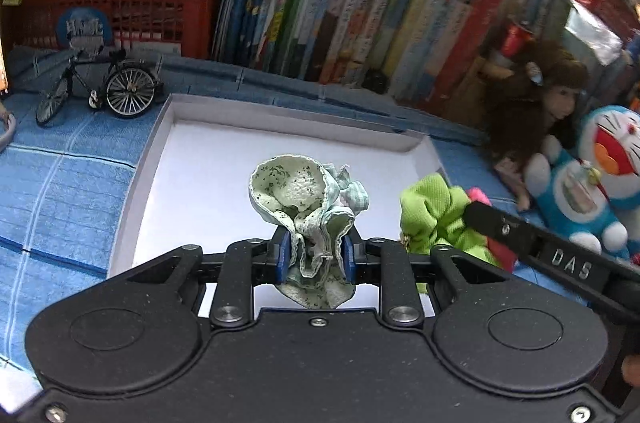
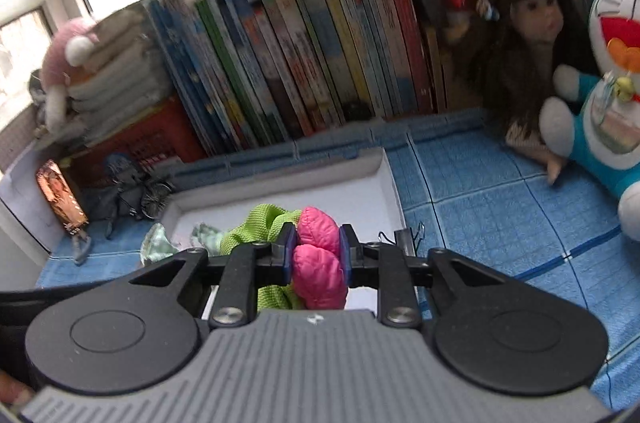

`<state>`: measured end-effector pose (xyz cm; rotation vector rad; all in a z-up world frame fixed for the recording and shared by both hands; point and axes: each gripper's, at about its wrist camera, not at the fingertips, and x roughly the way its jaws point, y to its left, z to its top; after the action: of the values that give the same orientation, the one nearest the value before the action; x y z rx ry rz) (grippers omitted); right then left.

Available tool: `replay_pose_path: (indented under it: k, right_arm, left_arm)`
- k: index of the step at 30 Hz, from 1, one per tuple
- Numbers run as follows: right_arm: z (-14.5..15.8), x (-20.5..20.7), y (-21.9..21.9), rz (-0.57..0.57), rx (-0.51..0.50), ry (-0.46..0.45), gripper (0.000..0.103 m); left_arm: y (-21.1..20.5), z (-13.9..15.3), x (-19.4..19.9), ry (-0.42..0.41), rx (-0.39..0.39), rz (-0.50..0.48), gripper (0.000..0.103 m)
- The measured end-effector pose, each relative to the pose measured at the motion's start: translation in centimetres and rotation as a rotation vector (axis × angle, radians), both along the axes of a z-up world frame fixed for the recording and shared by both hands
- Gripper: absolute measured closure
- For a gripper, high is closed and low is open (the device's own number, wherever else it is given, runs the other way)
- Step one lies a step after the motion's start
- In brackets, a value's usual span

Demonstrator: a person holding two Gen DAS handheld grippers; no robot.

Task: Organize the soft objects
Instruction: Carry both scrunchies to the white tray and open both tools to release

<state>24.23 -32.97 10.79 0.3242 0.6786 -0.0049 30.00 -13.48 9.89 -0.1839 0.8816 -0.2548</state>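
Pale-green item: a crumpled floral cloth (image 1: 306, 211) with a stitched hem, bunched upright between the pads of the left gripper (image 1: 313, 255).
Left gripper state: blue pads pressed against both sides of the cloth, pinching it; the cloth's lower edge hangs below the pads.
Cloth position: over the white floor of the shallow white tray (image 1: 160, 151), near its middle.
Right gripper (image 2: 317, 255) state: blue pads clamped on a pink padded item (image 2: 318, 263), which bulges above and below the pads.
Attached item: a lime-green textured fabric (image 2: 264, 223), bunched against the pink item on its left side.
Pink and green position: at the tray's right edge in the left wrist view.
Surface: a blue quilted mat (image 2: 480, 199) under the tray.
Background: a row of upright books (image 2: 304, 63), a red plastic crate (image 1: 120, 15), a model bicycle (image 1: 100, 87).
Right side: a brown-haired doll (image 2: 524, 35) beside a blue cat plush (image 2: 608, 111), both on the mat.
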Motion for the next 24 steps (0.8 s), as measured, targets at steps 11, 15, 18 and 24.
replay_pose_path:
  k: [11,15,18,24]
  right_arm:
    - [-2.2,3.3,0.0,-0.012,-0.021,0.072,0.076]
    - [-2.9,3.9,0.4,0.004,-0.036,0.092,0.075]
    - [-3.4,4.1,0.5,0.015,-0.043,0.113,0.075]
    - [-3.8,4.4,0.7,0.033,-0.049,0.137,0.074]
  left_arm:
    - [-0.8,-2.4,3.2,0.053,-0.061,0.026,0.079]
    - [-1.0,-3.1,3.6,0.073,-0.038,0.025,0.078]
    - [-1.0,-3.7,3.8,0.098,-0.043,0.019,0.078]
    - [-1.1,-4.1,4.1,0.109,-0.045,0.019,0.075]
